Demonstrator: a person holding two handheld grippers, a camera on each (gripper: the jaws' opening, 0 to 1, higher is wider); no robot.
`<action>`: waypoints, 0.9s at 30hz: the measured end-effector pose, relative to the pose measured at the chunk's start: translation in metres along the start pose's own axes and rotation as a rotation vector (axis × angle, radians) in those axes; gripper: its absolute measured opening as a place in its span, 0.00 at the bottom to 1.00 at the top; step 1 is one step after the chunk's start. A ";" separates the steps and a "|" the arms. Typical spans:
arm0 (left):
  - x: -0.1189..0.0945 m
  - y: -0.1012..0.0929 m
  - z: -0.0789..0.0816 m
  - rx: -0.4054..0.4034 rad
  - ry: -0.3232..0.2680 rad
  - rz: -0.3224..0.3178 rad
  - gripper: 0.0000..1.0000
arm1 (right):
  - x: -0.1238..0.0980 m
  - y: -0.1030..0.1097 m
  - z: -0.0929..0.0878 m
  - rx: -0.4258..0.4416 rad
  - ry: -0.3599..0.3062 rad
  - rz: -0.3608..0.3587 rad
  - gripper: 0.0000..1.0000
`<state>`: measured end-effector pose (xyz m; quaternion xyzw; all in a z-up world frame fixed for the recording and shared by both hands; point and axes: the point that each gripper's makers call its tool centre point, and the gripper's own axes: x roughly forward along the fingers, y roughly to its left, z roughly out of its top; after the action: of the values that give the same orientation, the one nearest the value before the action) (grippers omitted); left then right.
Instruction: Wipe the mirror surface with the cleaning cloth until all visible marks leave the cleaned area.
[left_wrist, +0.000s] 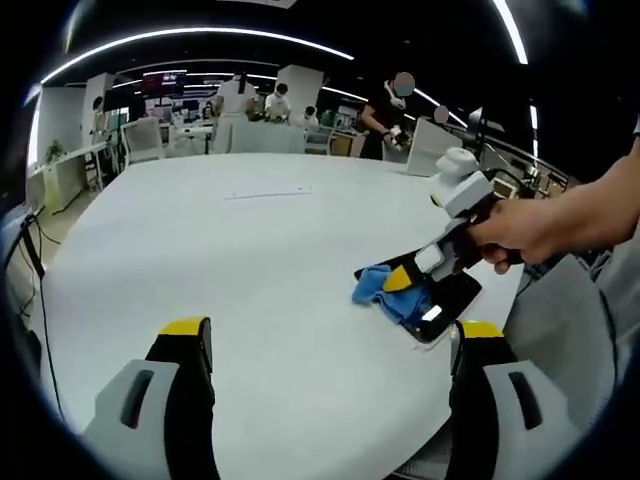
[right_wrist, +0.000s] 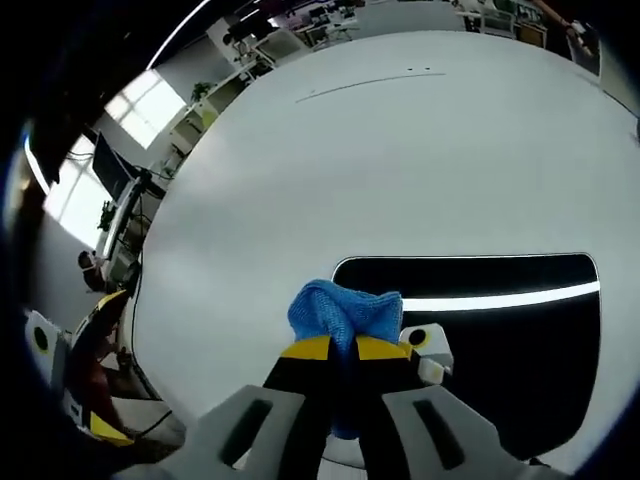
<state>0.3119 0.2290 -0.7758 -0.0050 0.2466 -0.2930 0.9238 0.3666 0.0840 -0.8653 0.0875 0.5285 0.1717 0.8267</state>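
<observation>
Right tool (right_wrist: 342, 348) pinches one cloth (right_wrist: 345, 310).

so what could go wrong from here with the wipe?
1. The mirror lies close to the table edge with nothing holding it; the left gripper is open and off it, so a push from the cloth could slide it off.
2. The right gripper is shut on a bunched cloth, so its tips may scrape the glass.
</observation>
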 end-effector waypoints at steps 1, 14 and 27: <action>-0.001 0.001 -0.001 0.005 0.003 0.006 0.99 | 0.001 0.000 0.001 -0.009 -0.001 -0.001 0.01; -0.010 0.008 0.001 -0.042 -0.034 0.051 0.99 | 0.001 0.000 -0.002 -0.029 0.021 0.028 0.01; -0.014 0.000 -0.009 -0.018 -0.011 0.046 0.99 | -0.002 -0.008 -0.004 -0.051 0.013 0.043 0.01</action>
<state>0.2982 0.2373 -0.7771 -0.0092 0.2440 -0.2696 0.9315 0.3643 0.0756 -0.8680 0.0767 0.5276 0.2032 0.8213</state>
